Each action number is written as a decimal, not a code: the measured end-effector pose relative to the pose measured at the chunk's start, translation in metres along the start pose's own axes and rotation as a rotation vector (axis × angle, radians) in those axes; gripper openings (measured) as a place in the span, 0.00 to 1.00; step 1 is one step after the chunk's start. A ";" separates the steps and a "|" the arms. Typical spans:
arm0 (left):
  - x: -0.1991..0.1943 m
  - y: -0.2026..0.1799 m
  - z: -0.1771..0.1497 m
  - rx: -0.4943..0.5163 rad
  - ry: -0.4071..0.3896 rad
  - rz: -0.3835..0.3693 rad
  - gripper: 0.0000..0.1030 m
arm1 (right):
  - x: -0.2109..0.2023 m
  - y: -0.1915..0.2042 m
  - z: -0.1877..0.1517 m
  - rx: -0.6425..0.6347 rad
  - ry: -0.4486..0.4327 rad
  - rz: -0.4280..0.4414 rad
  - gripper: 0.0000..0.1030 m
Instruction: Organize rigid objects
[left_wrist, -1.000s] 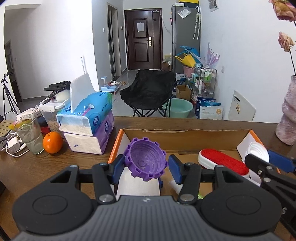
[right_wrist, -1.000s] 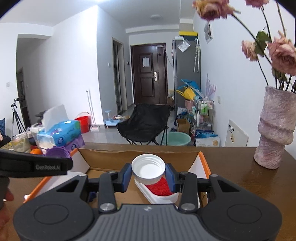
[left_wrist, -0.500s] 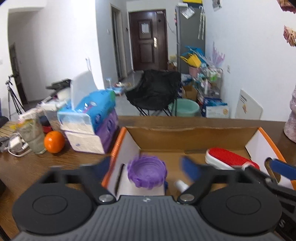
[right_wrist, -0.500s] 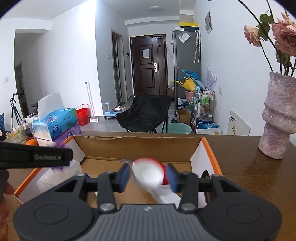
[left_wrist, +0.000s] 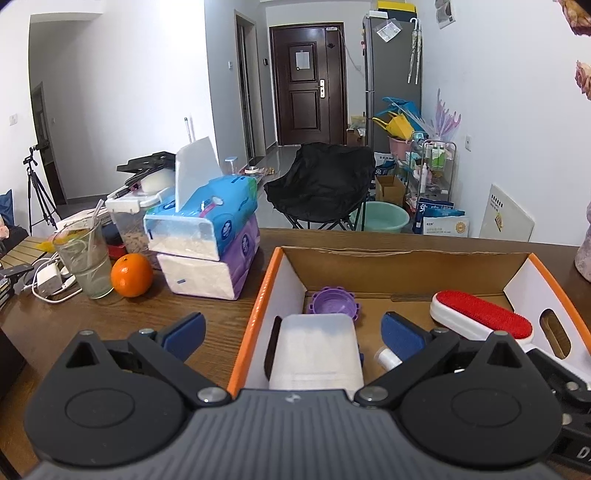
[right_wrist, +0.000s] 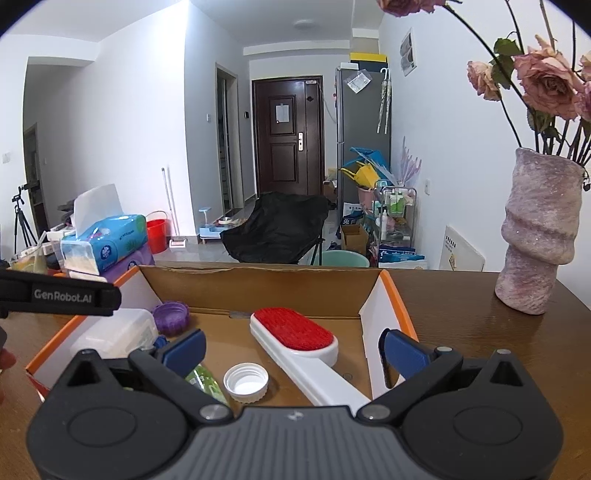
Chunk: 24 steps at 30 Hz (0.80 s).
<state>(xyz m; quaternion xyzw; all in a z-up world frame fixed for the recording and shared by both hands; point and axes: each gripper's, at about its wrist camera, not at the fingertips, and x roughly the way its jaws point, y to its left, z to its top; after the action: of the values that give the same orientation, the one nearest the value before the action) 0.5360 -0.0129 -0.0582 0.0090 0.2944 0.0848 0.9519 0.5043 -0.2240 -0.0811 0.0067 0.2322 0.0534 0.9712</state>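
An orange-rimmed cardboard box (left_wrist: 406, 266) (right_wrist: 258, 286) sits on the wooden table. My left gripper (left_wrist: 291, 330) is open over its left part, above a translucent plastic container (left_wrist: 314, 354). A purple ridged lid (left_wrist: 334, 304) (right_wrist: 170, 316) lies free on the box floor behind that container. My right gripper (right_wrist: 293, 349) hangs over the box with its jaws opening wide and nothing between them. Below it a white cap (right_wrist: 246, 382) rests open side up, beside a red-and-white lint brush (right_wrist: 295, 330) (left_wrist: 480, 319).
Left of the box stand stacked tissue packs (left_wrist: 207, 240), an orange (left_wrist: 131, 275), a glass with a straw (left_wrist: 86, 262) and a charger with cables (left_wrist: 48, 282). A pink vase with dried roses (right_wrist: 535, 236) stands on the right. A green item (right_wrist: 205, 382) lies in the box.
Both grippers went from shut to open. The left one let go of the purple lid and the right one let go of the white cap. Both lids now lie in the box.
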 end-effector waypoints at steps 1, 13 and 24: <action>-0.002 0.003 0.000 -0.003 -0.001 -0.002 1.00 | -0.003 0.000 0.000 0.002 -0.004 0.000 1.00; -0.048 0.037 -0.005 -0.036 -0.052 -0.058 1.00 | -0.048 0.003 0.006 -0.013 -0.073 0.006 1.00; -0.092 0.070 -0.028 -0.016 -0.090 -0.091 1.00 | -0.096 0.010 -0.010 -0.040 -0.110 0.038 1.00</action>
<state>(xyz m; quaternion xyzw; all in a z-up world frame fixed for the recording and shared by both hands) 0.4343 0.0398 -0.0250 -0.0083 0.2505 0.0431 0.9671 0.4139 -0.2244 -0.0465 -0.0053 0.1772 0.0759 0.9812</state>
